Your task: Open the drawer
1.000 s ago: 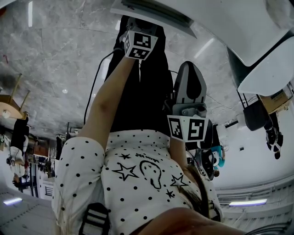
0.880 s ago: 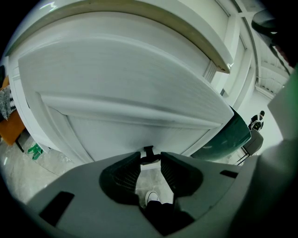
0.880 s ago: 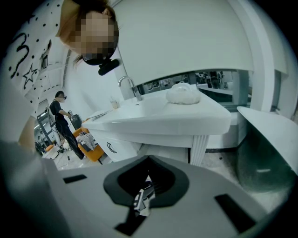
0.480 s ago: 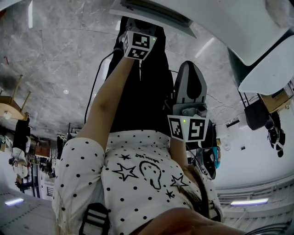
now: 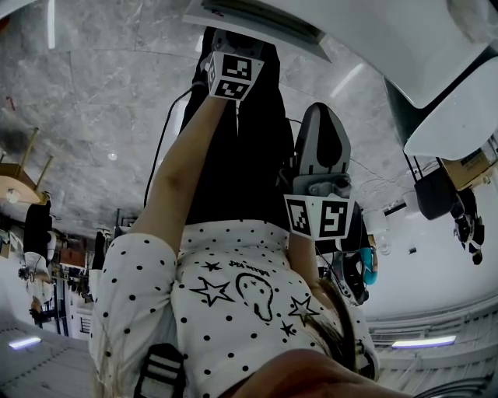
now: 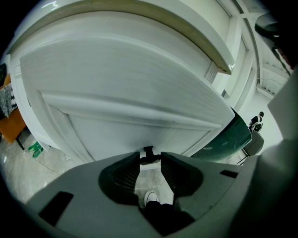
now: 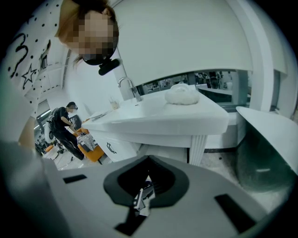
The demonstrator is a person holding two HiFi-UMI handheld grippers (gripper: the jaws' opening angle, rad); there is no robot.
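The white drawer front point(image 6: 130, 93) fills the left gripper view, and a small dark handle point(image 6: 148, 154) sticks out of its lower edge. My left gripper point(image 6: 150, 160) is shut on that handle, whose crossbar reaches from one fingertip to the other. In the head view the left gripper point(image 5: 224, 37) is held far out at the white drawer point(image 5: 257, 19), and its jaws are hidden behind the marker cube. My right gripper point(image 5: 319, 116) hangs close to the body, away from the drawer. In its own view the right gripper point(image 7: 148, 183) is shut with nothing in it.
A dark green rounded body point(image 6: 230, 137) stands to the right of the drawer unit. The right gripper view shows a white counter point(image 7: 153, 114) with a tap point(image 7: 125, 84) and a white lump point(image 7: 181, 93) on it. Beyond it a person point(image 7: 65, 126) stands by an orange seat point(image 7: 91, 149).
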